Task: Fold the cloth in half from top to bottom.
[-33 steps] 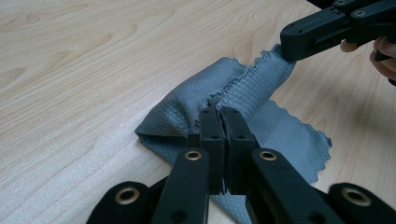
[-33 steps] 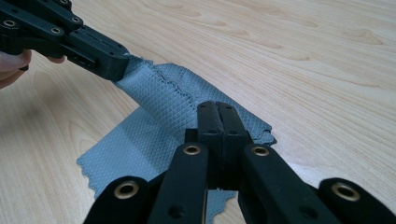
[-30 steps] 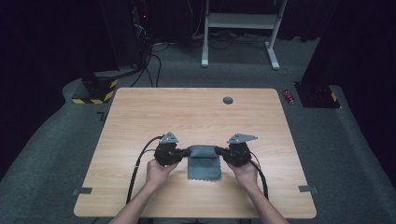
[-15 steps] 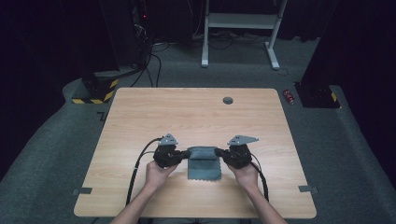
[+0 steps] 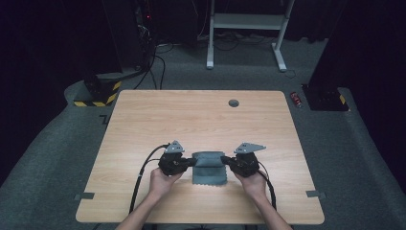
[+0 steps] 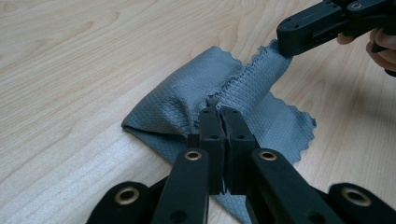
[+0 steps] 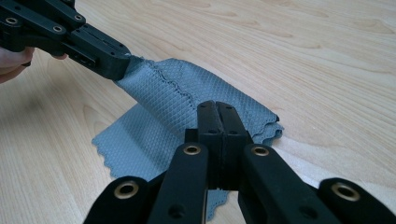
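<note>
1. We see a small grey cloth of quilted, diamond-patterned fabric with scalloped edges (image 5: 208, 168) lying near the front edge of the pale wooden surface (image 5: 191, 120), between the two hands.
2. The left gripper (image 6: 219, 114) has its jaws closed tight on one end of the cloth's raised fold; the right gripper (image 7: 217, 109) is likewise clamped on the other end, so the far edge is lifted while the rest lies flat on the wood.
3. We judge the step in hand to be a fold: the pinched edge is ready to be carried over the lower layer.
4. The next move calls for both hands to travel together towards the near edge, keeping the fold taut and level, then lowering it so the edges line up before letting go.
5. No containers stand on the surface; a small dark round fitting (image 5: 233, 102), possibly a cable grommet, sits near the far edge, well apart from the cloth.
</note>
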`<state>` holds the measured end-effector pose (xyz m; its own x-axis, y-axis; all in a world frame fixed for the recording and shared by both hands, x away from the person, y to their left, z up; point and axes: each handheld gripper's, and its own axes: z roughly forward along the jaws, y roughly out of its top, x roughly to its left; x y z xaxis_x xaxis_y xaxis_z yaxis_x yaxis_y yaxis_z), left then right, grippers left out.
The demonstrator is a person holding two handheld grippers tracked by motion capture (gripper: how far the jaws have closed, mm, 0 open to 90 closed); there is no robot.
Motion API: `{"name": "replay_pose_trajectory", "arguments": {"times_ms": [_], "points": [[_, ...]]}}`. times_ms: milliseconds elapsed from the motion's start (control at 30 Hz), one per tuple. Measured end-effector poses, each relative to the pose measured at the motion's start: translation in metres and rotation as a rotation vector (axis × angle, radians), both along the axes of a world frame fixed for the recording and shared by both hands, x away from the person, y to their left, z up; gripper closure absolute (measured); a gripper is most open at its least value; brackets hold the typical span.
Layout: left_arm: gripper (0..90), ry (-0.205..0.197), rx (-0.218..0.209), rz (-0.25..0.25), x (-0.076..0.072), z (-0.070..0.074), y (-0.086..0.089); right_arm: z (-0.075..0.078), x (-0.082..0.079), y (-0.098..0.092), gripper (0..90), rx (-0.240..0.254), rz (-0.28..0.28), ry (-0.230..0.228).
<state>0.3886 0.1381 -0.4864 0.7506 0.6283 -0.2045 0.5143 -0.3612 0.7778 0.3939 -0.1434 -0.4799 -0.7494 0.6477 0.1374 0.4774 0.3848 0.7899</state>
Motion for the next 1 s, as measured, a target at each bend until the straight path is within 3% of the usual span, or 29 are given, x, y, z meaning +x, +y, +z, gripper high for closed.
{"name": "replay_pose_trajectory", "arguments": {"times_ms": [333,1000], "points": [[88.3,0.014,0.001,-0.008,-0.006,-0.006,-0.001,-0.007,-0.006,-0.002,89.8,0.007,0.006,0.019],[88.3,0.011,0.051,-0.018,-0.016,-0.018,-0.004,-0.025,-0.016,-0.002,89.7,-0.003,0.015,0.051]]}}
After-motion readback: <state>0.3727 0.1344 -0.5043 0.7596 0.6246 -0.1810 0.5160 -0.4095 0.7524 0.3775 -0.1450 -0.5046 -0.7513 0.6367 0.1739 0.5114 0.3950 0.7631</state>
